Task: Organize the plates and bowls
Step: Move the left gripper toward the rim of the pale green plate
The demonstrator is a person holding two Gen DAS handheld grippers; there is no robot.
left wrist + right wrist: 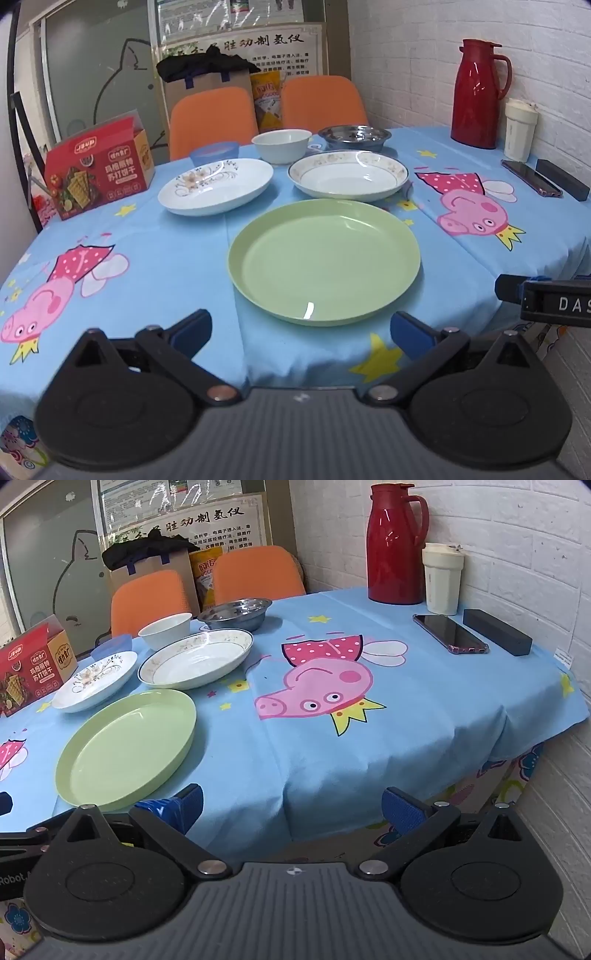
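Plates and bowls sit spread across the desk (pixel 177 266), which wears a light blue cartoon-pig cloth. Nearest is a green plate (pixel 324 261), lying flat and empty. Just beyond it to the left rests a white plate with a floral print (pixel 216 185); to the right, a white plate with a patterned rim (pixel 348 175). The two white plates lie close side by side without touching. Farther back stand a white bowl (pixel 282 145), a steel bowl (pixel 354 137) to its right, and a small blue bowl (pixel 214 151) at the left, partly hidden behind the floral plate.

The left gripper (pixel 301 334) hangs over the near desk edge, its fingers spread wide with nothing between them; the green plate lies just ahead of the gap. The right gripper (pixel 291 810) is off to the right of the dishes, fingers also wide and empty, over the draped cloth at the desk's near edge.

A red snack box (pixel 98 170) stands at the far left. Along the right wall stand a red jug (pixel 397 542) and a cream cup (pixel 442 578), with a phone (pixel 450 633) and a dark case (pixel 496 631) lying nearer. Two orange chairs (pixel 323 101) stand behind the desk.
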